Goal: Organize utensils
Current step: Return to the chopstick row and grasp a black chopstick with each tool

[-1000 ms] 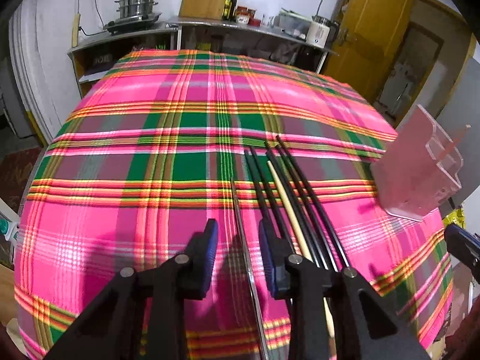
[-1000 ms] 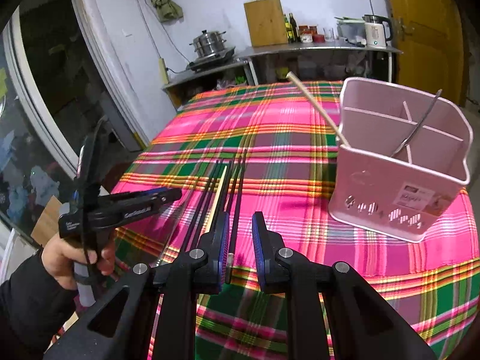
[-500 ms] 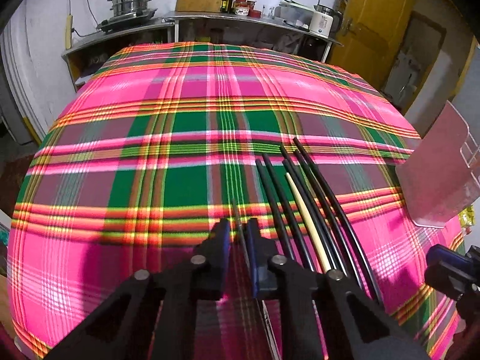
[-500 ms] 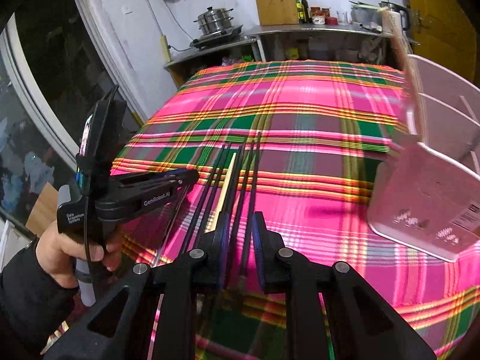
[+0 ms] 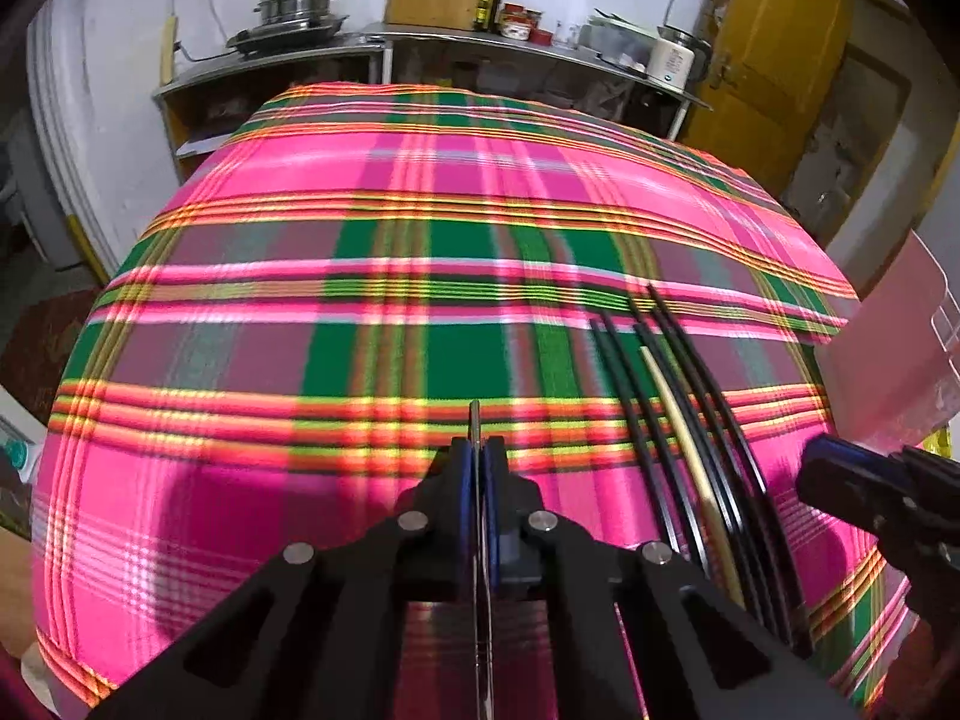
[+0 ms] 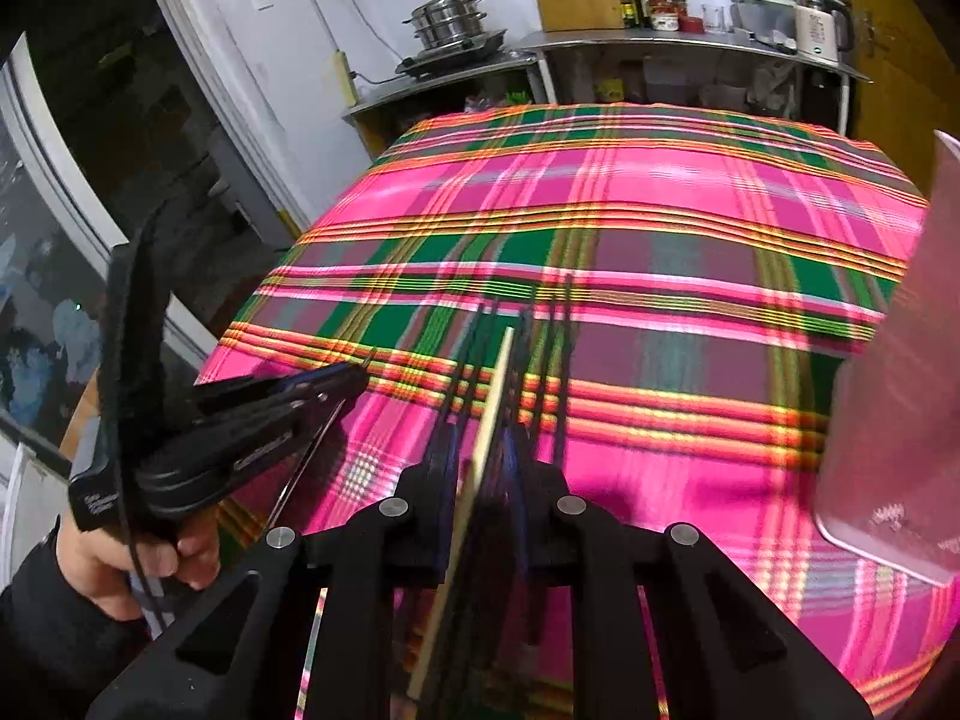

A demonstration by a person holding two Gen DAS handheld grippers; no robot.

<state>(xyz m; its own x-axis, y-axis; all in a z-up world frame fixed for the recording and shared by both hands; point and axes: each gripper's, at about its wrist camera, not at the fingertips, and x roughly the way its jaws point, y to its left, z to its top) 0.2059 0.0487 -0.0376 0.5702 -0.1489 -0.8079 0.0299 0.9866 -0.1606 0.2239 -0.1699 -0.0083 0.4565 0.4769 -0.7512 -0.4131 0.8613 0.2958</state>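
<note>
My left gripper (image 5: 478,450) is shut on a thin metal chopstick (image 5: 474,420), low over the pink plaid tablecloth (image 5: 360,330). In the right wrist view a hand (image 6: 138,558) holds that left gripper (image 6: 354,375), and the metal chopstick (image 6: 306,462) slants down from its pads. To its right lies a bundle of black chopsticks (image 5: 714,420) with one beige chopstick (image 5: 675,414) among them. My right gripper (image 6: 480,438) is open and straddles the beige chopstick (image 6: 501,372) and some of the black chopsticks (image 6: 561,360). Its pads do not visibly press on them.
A pink plastic utensil holder (image 6: 900,390) stands on the cloth at the right; its wall (image 5: 894,348) shows at the edge of the left wrist view. Beyond the table a counter (image 5: 480,42) carries a steamer pot (image 5: 300,0), bottles and a kettle (image 6: 816,30). The table's left edge drops off near the hand.
The left jaws have closed onto the metal chopstick. The right gripper has come down and left over the chopstick bundle, so the pink holder has slid to the right edge of its view.
</note>
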